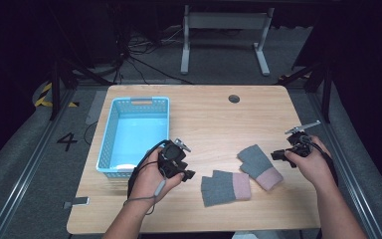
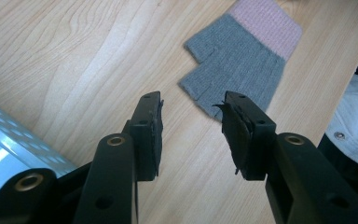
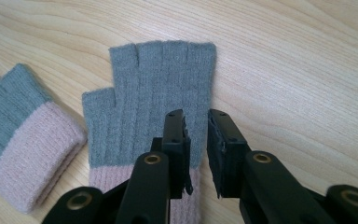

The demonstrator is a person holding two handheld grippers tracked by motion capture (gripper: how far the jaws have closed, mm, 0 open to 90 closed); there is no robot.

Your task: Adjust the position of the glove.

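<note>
- Both tongs stood spread, pinching nothing: left tongs (image 2: 191, 116) aimed at one glove (image 2: 242, 56), right tongs (image 3: 196, 133) hovering over the other glove (image 3: 154, 102).
- The blue basket (image 1: 108, 139) waited alongside, likely for them.

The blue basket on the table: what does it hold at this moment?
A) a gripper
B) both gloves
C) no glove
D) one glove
C: the blue basket holds no glove, because both grey-and-pink gloves, one and the other, lie on the wooden table to its right.
</note>
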